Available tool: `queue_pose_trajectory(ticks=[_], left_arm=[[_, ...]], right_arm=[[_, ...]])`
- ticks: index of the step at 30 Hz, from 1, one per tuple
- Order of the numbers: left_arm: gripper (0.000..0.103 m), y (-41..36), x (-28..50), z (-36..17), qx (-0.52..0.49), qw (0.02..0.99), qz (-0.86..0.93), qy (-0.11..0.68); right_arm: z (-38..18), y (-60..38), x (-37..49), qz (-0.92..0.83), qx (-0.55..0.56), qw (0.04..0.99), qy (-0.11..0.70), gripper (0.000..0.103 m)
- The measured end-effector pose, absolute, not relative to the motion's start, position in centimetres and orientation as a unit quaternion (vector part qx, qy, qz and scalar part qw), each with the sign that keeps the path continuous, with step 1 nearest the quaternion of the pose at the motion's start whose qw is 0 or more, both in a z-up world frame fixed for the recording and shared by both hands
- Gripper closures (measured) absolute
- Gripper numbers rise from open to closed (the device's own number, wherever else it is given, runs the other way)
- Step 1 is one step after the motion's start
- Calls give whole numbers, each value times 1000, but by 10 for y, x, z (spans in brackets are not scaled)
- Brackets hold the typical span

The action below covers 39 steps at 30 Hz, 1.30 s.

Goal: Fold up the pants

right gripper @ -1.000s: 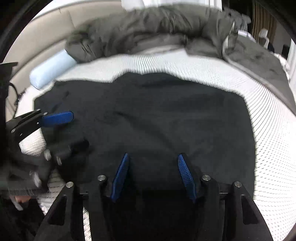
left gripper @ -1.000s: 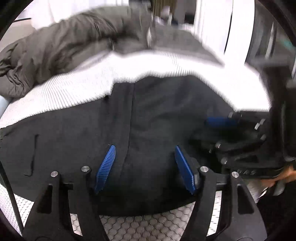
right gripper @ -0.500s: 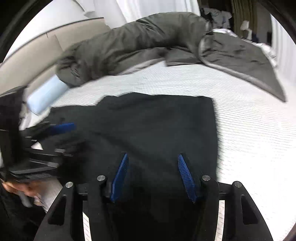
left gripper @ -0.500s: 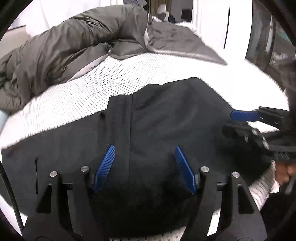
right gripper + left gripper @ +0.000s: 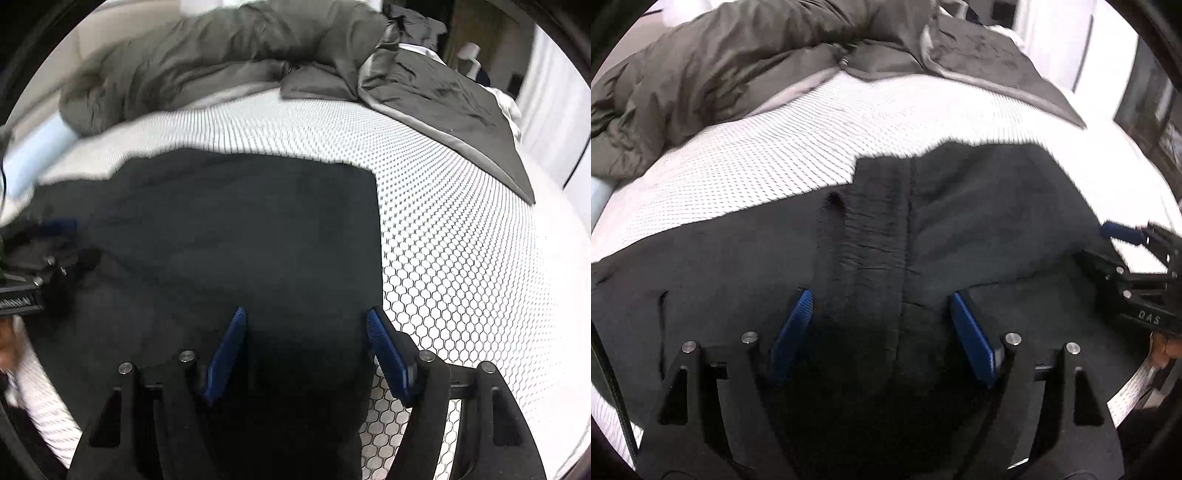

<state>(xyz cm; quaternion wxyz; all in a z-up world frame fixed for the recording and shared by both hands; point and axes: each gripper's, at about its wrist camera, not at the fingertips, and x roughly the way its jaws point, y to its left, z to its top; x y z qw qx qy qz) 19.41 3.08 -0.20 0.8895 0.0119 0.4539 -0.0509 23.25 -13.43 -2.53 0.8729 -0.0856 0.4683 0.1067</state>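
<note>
Left gripper (image 5: 881, 325) first: its blue pads (image 5: 792, 325) are spread apart and have just been opening wider. Dark cloth sits under and between them, but neither pad presses on it, so it's let go. Same story for the right gripper (image 5: 304, 345): jaws parted, just been opening, fabric below the gap, nothing pinched. Its right pad (image 5: 386, 350) hangs about over the cloth's right edge.

What's under both is the pants (image 5: 960, 221), black or very dark charcoal, soft matte fabric, lying flat on the bed. In the left wrist view a ribbed, gathered band with a seam beside it runs from between the pads straight away from the camera, and there's a short slit off to the left, maybe a pocket, can't say for sure. In the right wrist view the pants (image 5: 240, 229) look like a folded, roughly rectangular block with a clean straight right edge and a wavier far edge. The long axis seems to run side to side across both views, left gripper to right gripper.

Further out is the white mattress cover (image 5: 461, 240) with its honeycomb print, and beyond that a rumpled grey duvet (image 5: 738, 55) bunched along the far side.
</note>
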Motion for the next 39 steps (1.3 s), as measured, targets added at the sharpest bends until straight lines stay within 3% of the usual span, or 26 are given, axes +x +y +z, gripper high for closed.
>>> queue_pose_trajectory(ticks=[5,9,12,15,18,23,24,25,28,34,39], left_arm=[[28,29,208,16,-17,909,-76,408],[37,13,235,-5,33,890,-56,452],[36,31,245,-20,-20,877,-56,477],[30,44,245,-17,-35,879,-46,473],[32,47,239,-10,-40,881,-34,470],[39,31,219,33,-10,921,-43,387],[48,25,219,38,-7,926,-56,374],[64,16,222,41,1,927,-70,368],[91,-3,242,28,16,914,-101,394],[100,-2,285,-18,0,884,-82,460],[102,8,286,-21,-32,880,-89,465]], right_arm=[[-10,-106,245,181,-60,874,447,33],[-38,-76,273,192,-94,850,481,33],[-54,-79,280,160,-157,846,485,34],[-47,-113,283,103,-155,854,487,33],[-44,-132,282,78,-117,861,489,33],[-29,-128,278,110,-76,876,464,33],[-26,-124,278,118,-70,879,456,33],[-23,-118,279,133,-56,883,447,33],[-21,-105,289,170,-28,882,439,34],[-52,-79,326,182,-48,852,488,37],[-54,-87,323,89,-155,856,485,35]])
